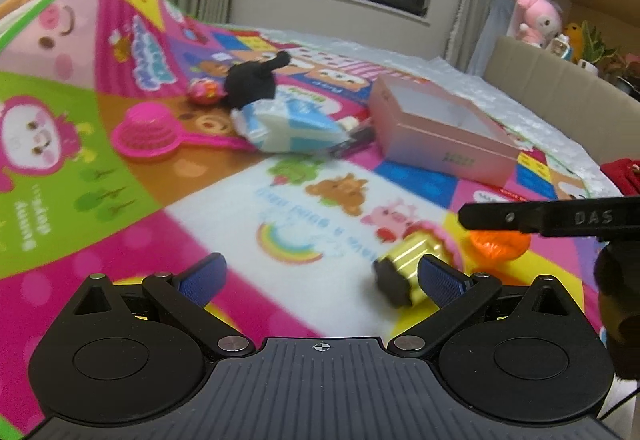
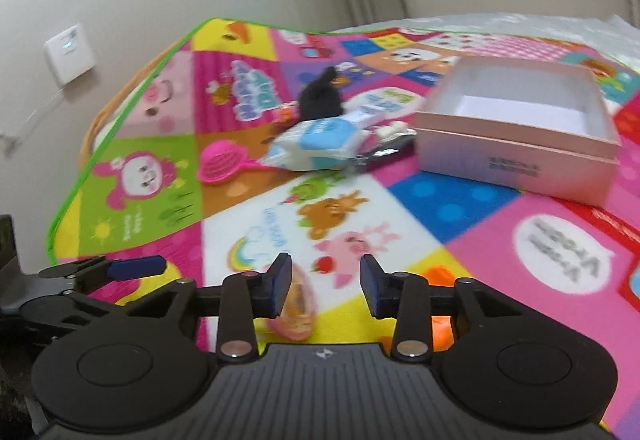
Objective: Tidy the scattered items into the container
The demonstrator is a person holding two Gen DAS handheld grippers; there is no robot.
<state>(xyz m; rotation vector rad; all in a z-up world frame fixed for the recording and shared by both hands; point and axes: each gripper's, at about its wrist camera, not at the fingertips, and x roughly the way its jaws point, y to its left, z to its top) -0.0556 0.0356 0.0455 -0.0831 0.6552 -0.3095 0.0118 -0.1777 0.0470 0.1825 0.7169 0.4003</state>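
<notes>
Nearest us: we are holding the left gripper [image 1: 320, 278] released and wide, the gold tube [image 1: 404, 272] lying just beside its right pad.
Right gripper [image 2: 326, 288]: jaws standing parted and grasping nothing; orange item [image 2: 440, 320] sitting under its right finger.
Mid mat [image 2: 500, 260]: tissue pack [image 2: 316, 143], pink brush [image 2: 222, 161], black sock [image 2: 320, 95] lying scattered, awaiting us.
Farthest: pink box [image 2: 516, 155], pale inside, sitting open and empty.

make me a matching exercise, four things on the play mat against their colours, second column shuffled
Things:
1. open box
2. hairbrush
3. sock
4. crumpled wrapper near the tools

Colours:
A. black
B. orange
C. pale pink
D. hot pink

Pairs: 1-C, 2-D, 3-A, 4-B
</notes>
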